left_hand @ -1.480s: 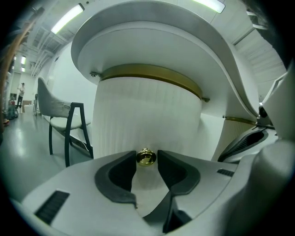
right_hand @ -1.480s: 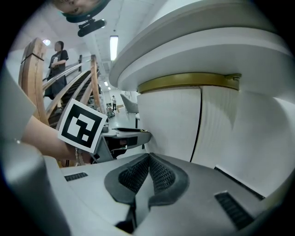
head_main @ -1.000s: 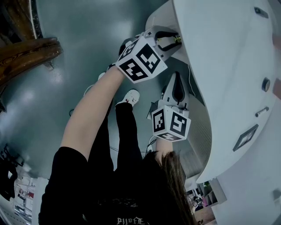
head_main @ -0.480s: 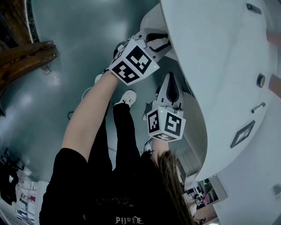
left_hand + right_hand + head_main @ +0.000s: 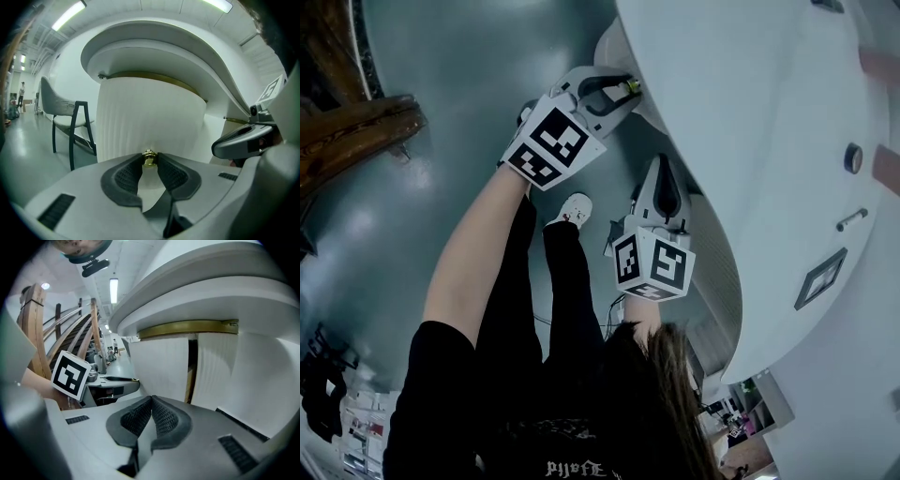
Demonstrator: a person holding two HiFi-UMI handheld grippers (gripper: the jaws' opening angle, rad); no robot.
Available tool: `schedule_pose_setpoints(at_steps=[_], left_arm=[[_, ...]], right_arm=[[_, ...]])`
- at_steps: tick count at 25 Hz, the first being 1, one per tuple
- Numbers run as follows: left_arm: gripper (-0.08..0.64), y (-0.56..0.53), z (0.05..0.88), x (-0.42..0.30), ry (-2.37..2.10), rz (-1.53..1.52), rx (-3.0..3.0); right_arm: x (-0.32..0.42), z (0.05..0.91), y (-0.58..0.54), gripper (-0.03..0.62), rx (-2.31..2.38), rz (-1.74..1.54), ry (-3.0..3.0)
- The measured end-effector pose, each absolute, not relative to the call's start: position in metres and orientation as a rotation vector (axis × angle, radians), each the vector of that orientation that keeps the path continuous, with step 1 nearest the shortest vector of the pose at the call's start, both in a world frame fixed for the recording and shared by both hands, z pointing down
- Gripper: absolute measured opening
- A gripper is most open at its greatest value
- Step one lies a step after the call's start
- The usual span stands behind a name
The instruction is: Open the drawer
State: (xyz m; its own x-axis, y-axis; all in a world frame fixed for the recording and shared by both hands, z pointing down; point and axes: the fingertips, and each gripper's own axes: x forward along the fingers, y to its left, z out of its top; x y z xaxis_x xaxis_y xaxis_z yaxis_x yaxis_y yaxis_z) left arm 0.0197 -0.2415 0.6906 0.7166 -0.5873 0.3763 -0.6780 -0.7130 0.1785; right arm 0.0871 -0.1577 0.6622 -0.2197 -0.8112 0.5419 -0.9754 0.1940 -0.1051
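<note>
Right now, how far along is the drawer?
Done: the left gripper, jaws just closing, pinches the brass knob on the ribbed drawer front. In hand: the pull; a dark gap beside that front suggests it has started. Left: drawing it out. The right gripper is shut, empty.

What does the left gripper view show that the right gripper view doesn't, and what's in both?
Only the left gripper view: the left tool seen head-on, pinching the small brass knob, its jaws having just been closing on it, and a chair at the left.
Only the right gripper view: a dark vertical gap in the front, wooden railings, and the right tool, jaws together on nothing.
Both: the white ribbed front and the brass band under the top.
</note>
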Motion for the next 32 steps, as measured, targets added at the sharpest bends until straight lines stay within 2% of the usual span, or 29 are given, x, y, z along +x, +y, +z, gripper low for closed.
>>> schedule_pose_setpoints(at_steps=[32], left_arm=[[0.117, -0.198, 0.688, -0.015, -0.996, 0.675, 2.56]], right_arm=[[0.064, 0.65, -0.106, 0.026, 1.537, 0.712, -2.118]])
